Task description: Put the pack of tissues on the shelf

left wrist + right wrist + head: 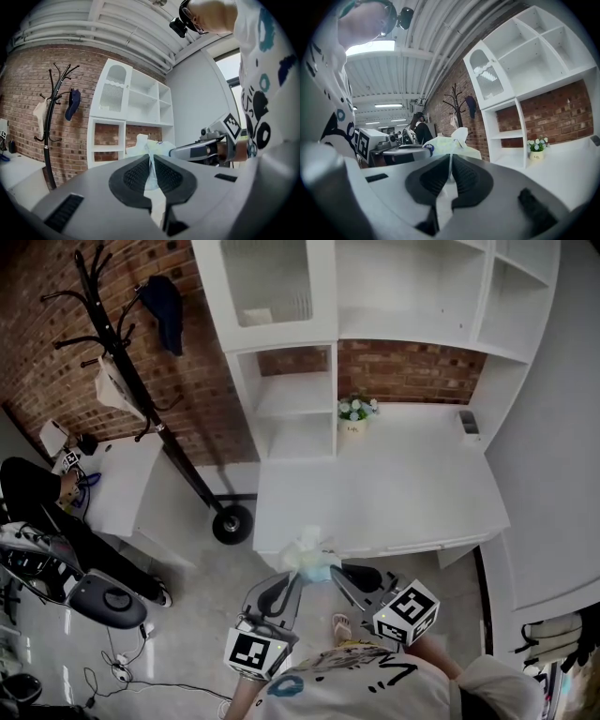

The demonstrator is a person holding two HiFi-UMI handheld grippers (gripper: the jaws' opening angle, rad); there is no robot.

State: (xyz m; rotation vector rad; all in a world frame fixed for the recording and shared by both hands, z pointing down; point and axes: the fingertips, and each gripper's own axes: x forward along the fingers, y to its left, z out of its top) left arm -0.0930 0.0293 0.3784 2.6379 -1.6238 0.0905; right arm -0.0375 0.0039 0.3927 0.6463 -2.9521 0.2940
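Left tongs (296, 577), right tongs (337, 574), one pack (307, 554)

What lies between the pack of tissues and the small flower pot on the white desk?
Only the bare top of the white desk lies between the pack of tissues and the flower pot; the head view shows it.

Pack of tissues (309, 556) between left claw (295, 576) and right claw (336, 573), at near edge of surface (412, 493). Flower pot (354, 423) at back of surface, just right of shelf (292, 395). Coat rack (141, 399) on floor, left of shelf.
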